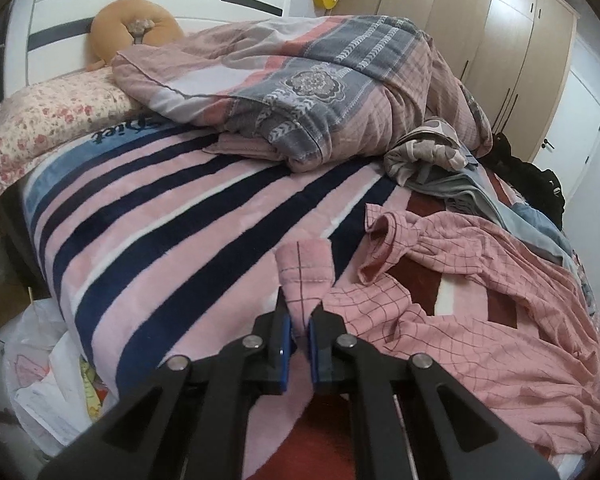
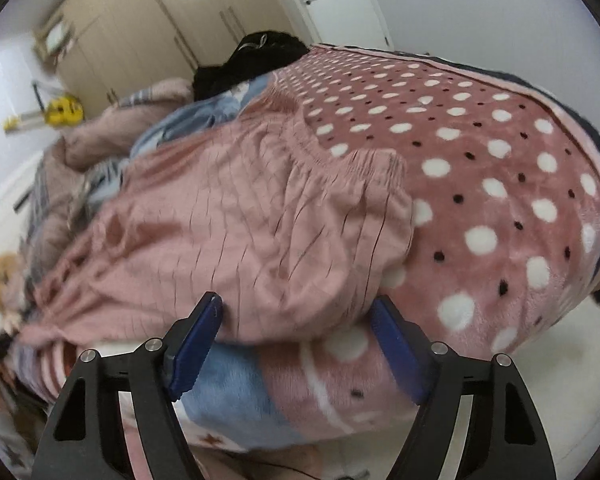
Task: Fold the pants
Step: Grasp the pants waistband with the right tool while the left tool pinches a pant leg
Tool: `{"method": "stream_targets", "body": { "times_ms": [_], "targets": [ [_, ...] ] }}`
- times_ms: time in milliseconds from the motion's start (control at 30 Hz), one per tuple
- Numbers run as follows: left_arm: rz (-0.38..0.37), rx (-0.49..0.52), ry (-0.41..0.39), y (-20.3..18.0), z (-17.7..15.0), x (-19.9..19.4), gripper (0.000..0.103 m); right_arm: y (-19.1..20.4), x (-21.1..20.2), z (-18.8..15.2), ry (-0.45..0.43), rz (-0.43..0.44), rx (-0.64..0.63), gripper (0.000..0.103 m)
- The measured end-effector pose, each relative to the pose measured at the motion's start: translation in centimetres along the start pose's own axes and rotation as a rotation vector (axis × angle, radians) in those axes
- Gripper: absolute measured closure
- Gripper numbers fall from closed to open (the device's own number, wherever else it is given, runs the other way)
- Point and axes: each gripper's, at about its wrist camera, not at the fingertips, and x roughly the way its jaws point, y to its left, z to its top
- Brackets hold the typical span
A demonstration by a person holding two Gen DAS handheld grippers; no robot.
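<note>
The bed fills most of the room and carries a striped blanket, with a crumpled quilt near the headboard. The pink checked pants lie spread on the blanket, on the side toward the wardrobe. The left tongs are clamped on one leg cuff of the pants, and the cuff stands up above them. The right tongs are apart, with the edge of the pants between the blue pads; I cannot tell if the pads touch the cloth.
</note>
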Motion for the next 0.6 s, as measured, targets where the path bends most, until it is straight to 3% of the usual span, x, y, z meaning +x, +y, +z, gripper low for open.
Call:
{"method": "stream_targets", "body": {
  "times_ms": [100, 133, 200, 233, 333, 600],
  "targets": [
    [-0.001, -0.008, 0.002, 0.1, -0.1, 0.1, 0.098, -0.9, 0.8, 1.5, -0.016, -0.017, 0.034, 0.032],
    [-0.003, -0.01, 0.004, 0.1, -0.1, 0.2, 0.098, -0.9, 1.0, 1.8, -0.017, -0.02, 0.038, 0.039],
    [-0.008, -0.013, 0.005, 0.4, 0.0, 0.2, 0.098, -1.0, 1.4, 2.5, -0.021, -0.03, 0.059, 0.066],
    [-0.01, -0.013, 0.005, 0.5, 0.1, 0.2, 0.098, -1.1, 1.4, 2.7, -0.019, -0.03, 0.069, 0.093],
    [-0.013, -0.008, 0.0, 0.7, 0.3, 0.0, 0.098, -1.8, 1.1, 3.1, -0.005, -0.002, 0.124, 0.097],
    [-0.009, 0.0, -0.03, 1.3, 0.8, -1.2, 0.098, -0.3, -3.4, 4.3, -0.066, 0.018, 0.063, 0.099]
  ]
}}
